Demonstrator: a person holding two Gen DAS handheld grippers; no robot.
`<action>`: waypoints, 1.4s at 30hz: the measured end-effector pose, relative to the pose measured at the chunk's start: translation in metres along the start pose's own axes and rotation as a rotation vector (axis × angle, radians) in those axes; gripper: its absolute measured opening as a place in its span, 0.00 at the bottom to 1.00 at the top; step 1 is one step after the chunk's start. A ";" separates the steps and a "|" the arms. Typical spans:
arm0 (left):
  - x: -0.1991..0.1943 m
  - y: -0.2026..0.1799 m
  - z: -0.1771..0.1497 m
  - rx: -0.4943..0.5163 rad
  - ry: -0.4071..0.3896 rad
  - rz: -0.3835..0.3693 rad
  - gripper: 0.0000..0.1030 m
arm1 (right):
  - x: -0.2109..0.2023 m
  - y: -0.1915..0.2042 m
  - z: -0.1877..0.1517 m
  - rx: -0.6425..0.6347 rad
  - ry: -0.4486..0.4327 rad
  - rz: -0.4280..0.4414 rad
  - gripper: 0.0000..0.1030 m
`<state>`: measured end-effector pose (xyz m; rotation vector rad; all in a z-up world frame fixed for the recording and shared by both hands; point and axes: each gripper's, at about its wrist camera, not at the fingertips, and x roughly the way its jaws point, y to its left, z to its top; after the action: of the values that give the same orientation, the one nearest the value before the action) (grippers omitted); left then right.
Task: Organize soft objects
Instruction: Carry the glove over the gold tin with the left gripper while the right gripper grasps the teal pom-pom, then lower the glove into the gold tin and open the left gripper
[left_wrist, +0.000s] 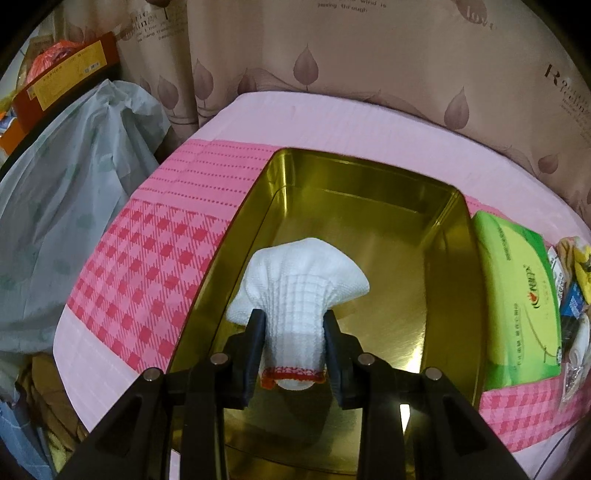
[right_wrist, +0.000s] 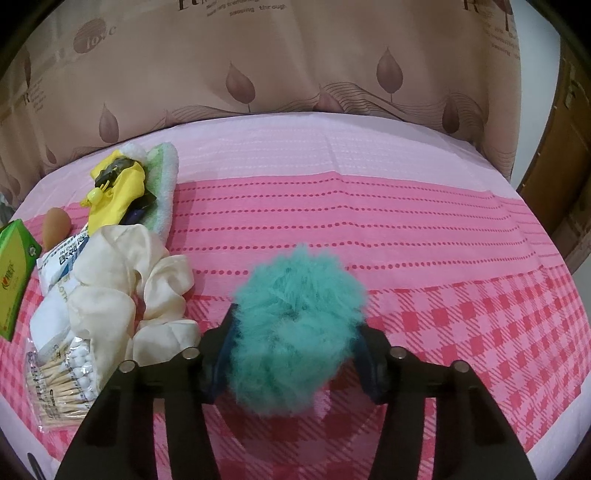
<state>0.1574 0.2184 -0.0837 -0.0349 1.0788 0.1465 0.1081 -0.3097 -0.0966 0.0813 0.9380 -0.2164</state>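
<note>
Our left gripper (left_wrist: 294, 345) is squeezed shut on a white glove (left_wrist: 295, 295). The two fingers (left_wrist: 255, 347) press its middle from both sides, so the knit cloth bunches up between them. The red cuff (left_wrist: 293, 376) sits behind the fingers, close to us. The wide end fans out past the fingertips. So the glove's long way runs straight along the fingers, and it points away from us.

We think we hold it by the middle so neither end drags.

Under the glove is the gold tin (left_wrist: 236, 236). We hold the glove above it, over the near part of the floor. We cannot tell if it touches the floor. It looks like we are about to drop the glove in, since the tin seems to be the home for soft things.

Just right of the tin lies a green tissue pack (left_wrist: 517, 302). It is touching the tin wall or very close to it.

Our right gripper (right_wrist: 295, 354) is clamped on a fluffy teal ball (right_wrist: 295, 339). The fur puffs out over both fingers (right_wrist: 227, 350) and hides the tips. The ball is round, so it has no long way. We hold it over the pink cloth (right_wrist: 406, 240), maybe waiting for its turn.

To the left of these fingers lies a pile: cotton buds (right_wrist: 62, 380), then a cream cloth (right_wrist: 122, 291), then a yellow thing (right_wrist: 114, 192) farther off.
</note>
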 end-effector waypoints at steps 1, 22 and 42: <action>0.002 -0.001 0.000 0.002 0.007 0.003 0.31 | 0.000 -0.001 0.000 0.002 0.000 0.003 0.47; 0.004 0.002 -0.003 -0.003 0.014 0.045 0.48 | -0.001 0.000 0.001 0.003 0.002 -0.004 0.45; -0.066 0.022 -0.019 -0.073 -0.135 0.039 0.54 | -0.006 0.007 0.001 -0.007 -0.019 -0.014 0.28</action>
<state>0.1066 0.2316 -0.0335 -0.0684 0.9393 0.2202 0.1071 -0.3022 -0.0914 0.0661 0.9210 -0.2262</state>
